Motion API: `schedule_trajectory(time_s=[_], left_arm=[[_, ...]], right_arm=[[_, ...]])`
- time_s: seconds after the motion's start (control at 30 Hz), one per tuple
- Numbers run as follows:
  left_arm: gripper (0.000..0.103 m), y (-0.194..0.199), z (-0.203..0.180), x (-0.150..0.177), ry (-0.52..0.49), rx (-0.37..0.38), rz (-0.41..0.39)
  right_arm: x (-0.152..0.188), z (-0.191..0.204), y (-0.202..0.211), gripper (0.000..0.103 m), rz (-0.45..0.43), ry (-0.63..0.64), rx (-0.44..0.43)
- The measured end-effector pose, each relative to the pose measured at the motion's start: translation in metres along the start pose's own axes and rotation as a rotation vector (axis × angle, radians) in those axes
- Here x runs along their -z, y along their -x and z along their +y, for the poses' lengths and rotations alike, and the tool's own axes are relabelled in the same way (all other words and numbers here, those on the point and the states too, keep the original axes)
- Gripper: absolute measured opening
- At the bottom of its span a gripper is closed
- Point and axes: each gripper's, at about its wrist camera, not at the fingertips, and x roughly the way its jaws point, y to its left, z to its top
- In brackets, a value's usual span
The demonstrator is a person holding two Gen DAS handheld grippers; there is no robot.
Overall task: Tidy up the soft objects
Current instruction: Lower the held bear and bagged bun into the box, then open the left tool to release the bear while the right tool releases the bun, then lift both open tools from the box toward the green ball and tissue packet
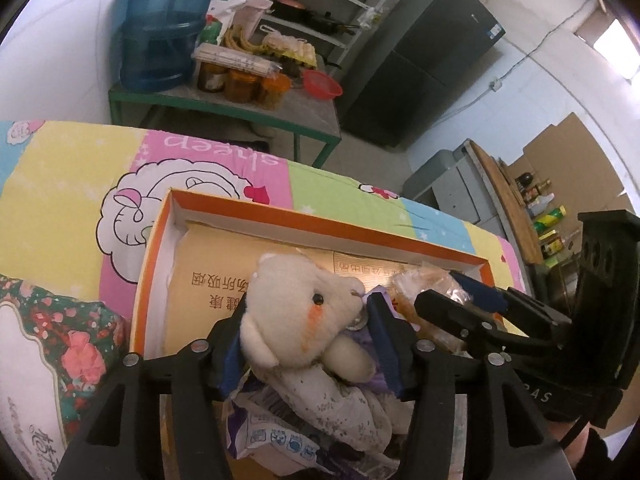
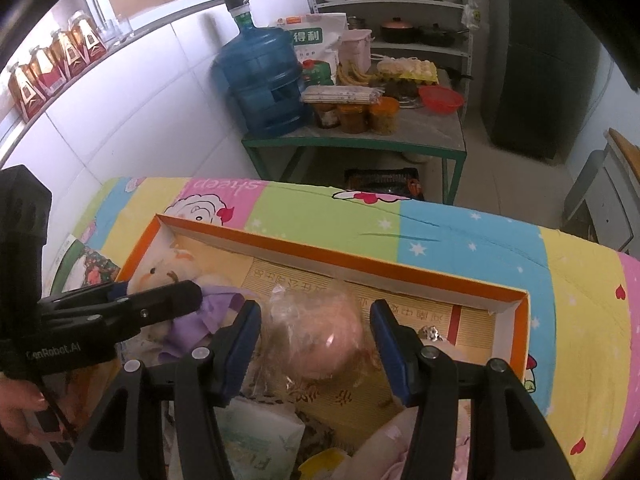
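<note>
Left gripper [image 1: 306, 322] at 6 o'clock of orange box [image 1: 320, 222]: jaws spread around plush bear [image 1: 304, 312], pads not clearly pressing it. Right gripper [image 2: 314, 340]: jaws straddle wrapped bun [image 2: 320, 336] at box centre, gaps both sides, no grip.

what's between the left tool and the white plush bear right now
Nothing visible. The white plush bear already sits between the left tool's fingers, over the orange box. The right tool is beside it, not in the way.
</note>
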Motion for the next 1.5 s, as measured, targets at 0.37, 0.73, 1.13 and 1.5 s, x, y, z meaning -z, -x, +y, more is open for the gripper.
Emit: schedule_trajectory(time_s=[0.37,0.73,1.13,1.5], left_arm=[[0.069,0.008,-0.009,-0.001,-0.035,-0.012,-0.036],[0.069,0.035,-0.018,-0.004,-0.078,-0.017,-0.096],[0.069,0.077,-0.036,-0.003,-0.137,0.034,-0.147],[0.069,0.130,-0.048,0.014,-0.202,0.112,-0.184]], right_arm=[[0.000,-0.002,0.012,0.065,-0.028,-0.015,-0.017],[-0.002,0.005,0.035,0.065,-0.077,-0.024,0.000],[0.007,0.024,0.084,0.065,-0.155,-0.051,0.007],[0.026,0.046,0.128,0.065,-0.207,-0.097,0.025]])
